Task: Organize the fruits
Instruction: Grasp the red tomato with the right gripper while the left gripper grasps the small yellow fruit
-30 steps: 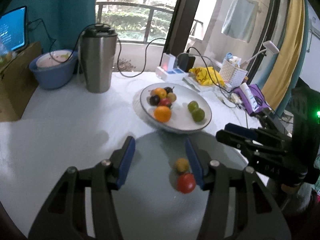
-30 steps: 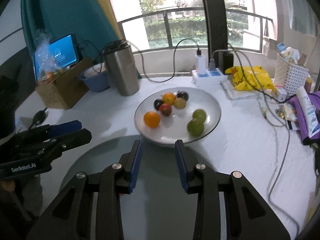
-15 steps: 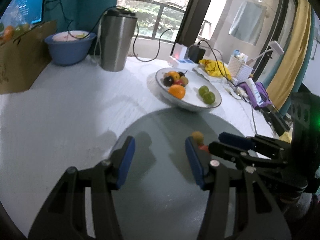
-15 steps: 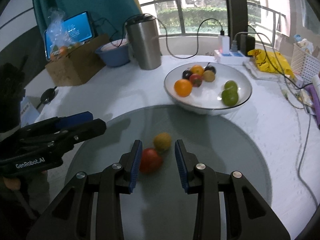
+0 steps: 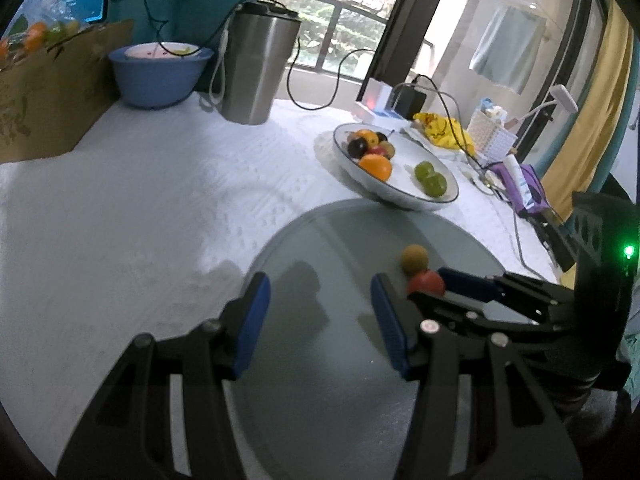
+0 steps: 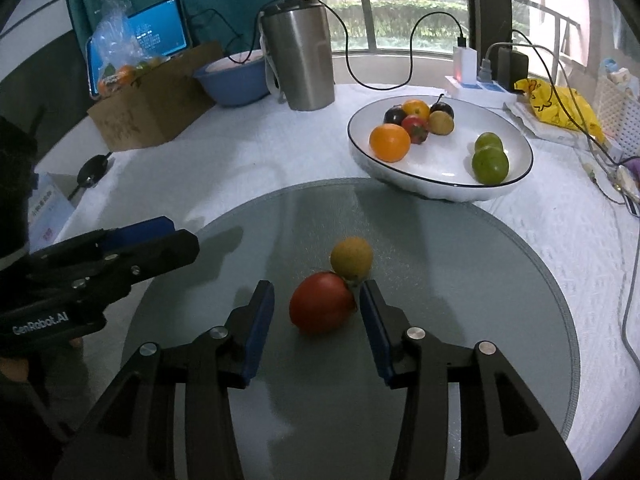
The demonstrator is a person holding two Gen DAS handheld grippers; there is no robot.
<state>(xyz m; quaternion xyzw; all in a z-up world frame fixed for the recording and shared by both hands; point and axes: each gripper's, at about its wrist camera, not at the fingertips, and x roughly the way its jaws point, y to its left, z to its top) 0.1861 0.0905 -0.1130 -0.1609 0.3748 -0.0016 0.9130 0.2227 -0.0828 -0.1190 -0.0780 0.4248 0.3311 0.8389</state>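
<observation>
— Right gripper (image 6: 316,308) is spread wide, and the red fruit (image 6: 322,307) lies on the grey round mat (image 6: 500,280) between its fingers, untouched.

— Anything crowding it?

— Yellow-brown fruit (image 6: 352,258), touching it on the far side, toward the white bowl (image 6: 516,184).

— And the left gripper (image 5: 318,320)?

— Open too, holding nothing, off to the side. Right is nearer.

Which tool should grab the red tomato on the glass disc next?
Right. The right tool is open with the red tomato between its fingers; the left tool is open off to the side.
</observation>
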